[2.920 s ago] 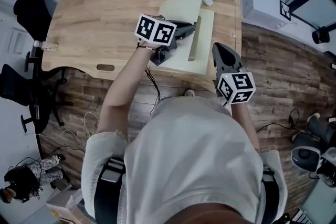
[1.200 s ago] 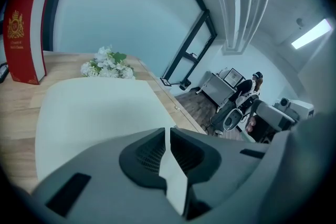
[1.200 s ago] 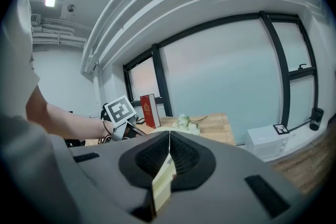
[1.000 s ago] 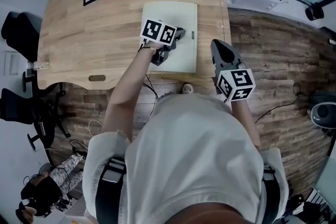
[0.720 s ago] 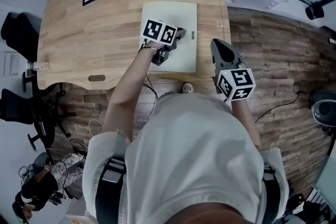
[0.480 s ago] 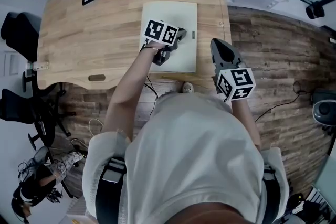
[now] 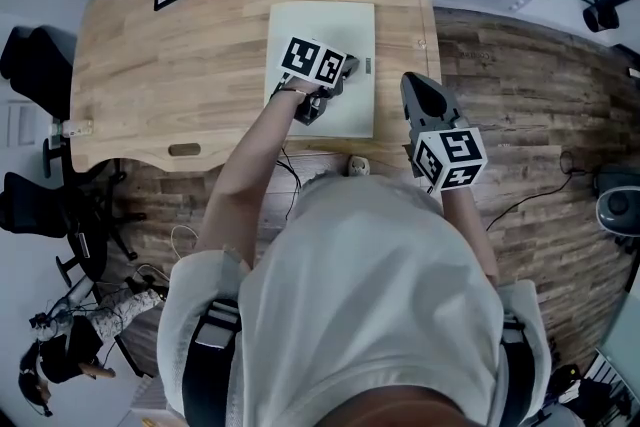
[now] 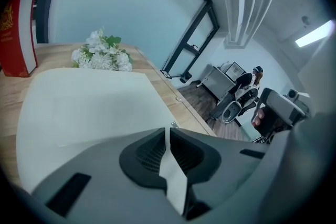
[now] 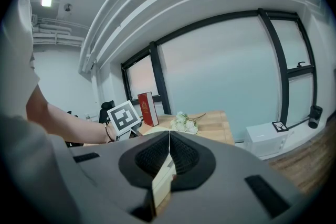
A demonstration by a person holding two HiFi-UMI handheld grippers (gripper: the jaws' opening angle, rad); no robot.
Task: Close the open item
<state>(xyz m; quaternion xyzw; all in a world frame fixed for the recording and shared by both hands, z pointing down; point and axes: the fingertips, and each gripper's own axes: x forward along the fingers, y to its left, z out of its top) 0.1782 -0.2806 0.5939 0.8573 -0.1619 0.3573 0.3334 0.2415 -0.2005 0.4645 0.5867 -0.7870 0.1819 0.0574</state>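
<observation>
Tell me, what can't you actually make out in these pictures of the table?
- Head view: the left tongs cover part of the pale flat case, so whether they touch it cannot be told.
- Head view: the small grey tab on the case's right edge is too small to show whether it is latched.
- Left gripper view: the red book is cut off by the picture's edge.

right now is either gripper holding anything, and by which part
Nothing is held: left gripper, over the pale case, and right gripper both have closed, empty jaws.
</observation>
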